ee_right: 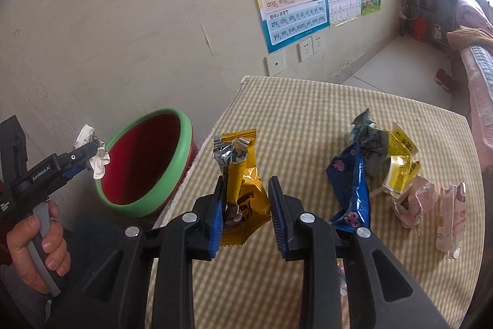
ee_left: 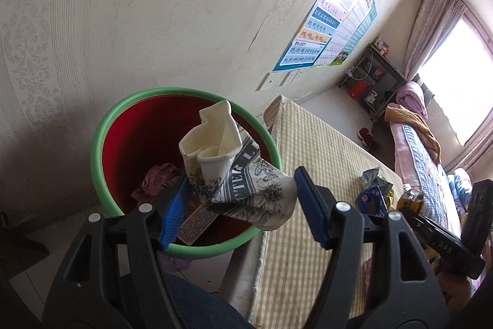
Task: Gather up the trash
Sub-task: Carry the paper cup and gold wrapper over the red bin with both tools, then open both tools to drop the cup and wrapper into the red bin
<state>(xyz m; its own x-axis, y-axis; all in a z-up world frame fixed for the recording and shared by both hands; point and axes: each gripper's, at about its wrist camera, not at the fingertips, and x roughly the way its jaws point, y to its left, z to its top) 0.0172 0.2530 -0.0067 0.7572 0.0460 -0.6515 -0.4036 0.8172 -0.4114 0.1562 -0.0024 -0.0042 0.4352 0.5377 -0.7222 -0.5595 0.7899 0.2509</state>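
Bin [ee_left: 101, 150] bottom half-hidden behind crumpled cup [ee_left: 240, 174] in left tool [ee_left: 237, 202]

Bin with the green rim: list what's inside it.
Inside the bin: crumpled pink wrapper, a patterned card strip. The crushed paper cup in the left tongs hides the rest.

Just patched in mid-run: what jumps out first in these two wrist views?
The left gripper holds a crumpled paper cup over the green-rimmed red bin beside the table. The right gripper has a yellow snack wrapper between its fingers, above the checked tablecloth. More wrappers, blue, yellow and pink, lie on the cloth to the right in the right wrist view.
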